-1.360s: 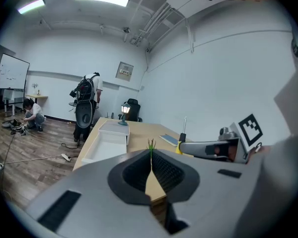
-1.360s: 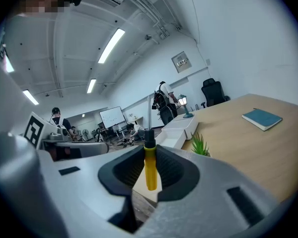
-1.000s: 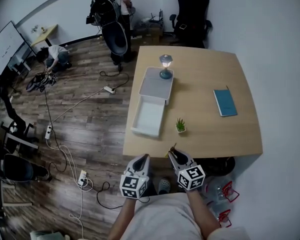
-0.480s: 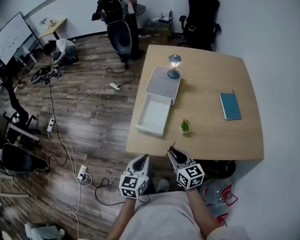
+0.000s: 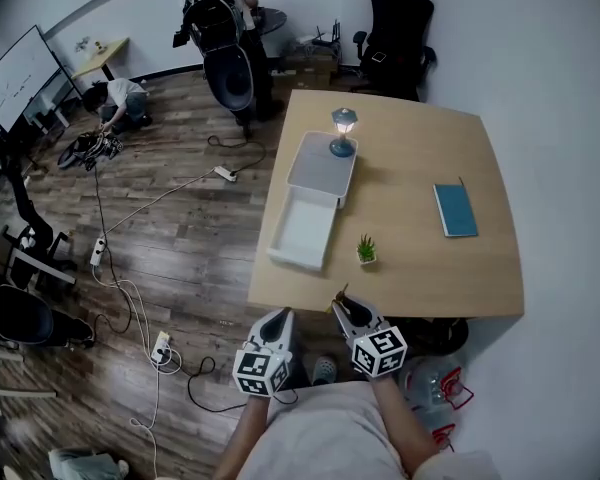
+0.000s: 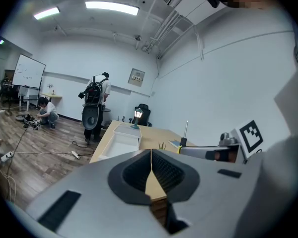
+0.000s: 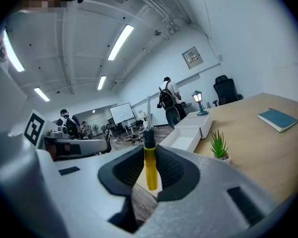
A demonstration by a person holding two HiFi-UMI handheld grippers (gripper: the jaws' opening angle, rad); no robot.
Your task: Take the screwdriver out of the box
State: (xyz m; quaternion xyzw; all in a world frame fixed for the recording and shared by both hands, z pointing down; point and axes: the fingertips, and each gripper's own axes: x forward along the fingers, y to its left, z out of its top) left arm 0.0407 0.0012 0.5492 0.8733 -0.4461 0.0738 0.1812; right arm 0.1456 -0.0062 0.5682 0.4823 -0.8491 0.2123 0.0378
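My right gripper (image 5: 342,306) hovers at the table's near edge, shut on the screwdriver (image 7: 150,163). Its yellow handle sits between the pads and its black collar and metal shaft stick up above them. The screwdriver (image 5: 341,296) shows only as a small tip in the head view. My left gripper (image 5: 283,315) hangs beside it to the left, off the table's edge, jaws shut (image 6: 151,155) with nothing between them. The white box (image 5: 323,164) stands on the table's left side, its drawer (image 5: 305,232) pulled out toward me and looking empty.
On the wooden table (image 5: 420,268) are a small potted plant (image 5: 365,251), a lamp (image 5: 340,132) behind the box and a blue notebook (image 5: 453,209) at the right. Cables and power strips lie on the floor (image 5: 160,238) to the left. People are at the room's far end.
Only the head camera has shifted slightly. Both grippers stay at the table's near edge, the right one still holding the screwdriver.
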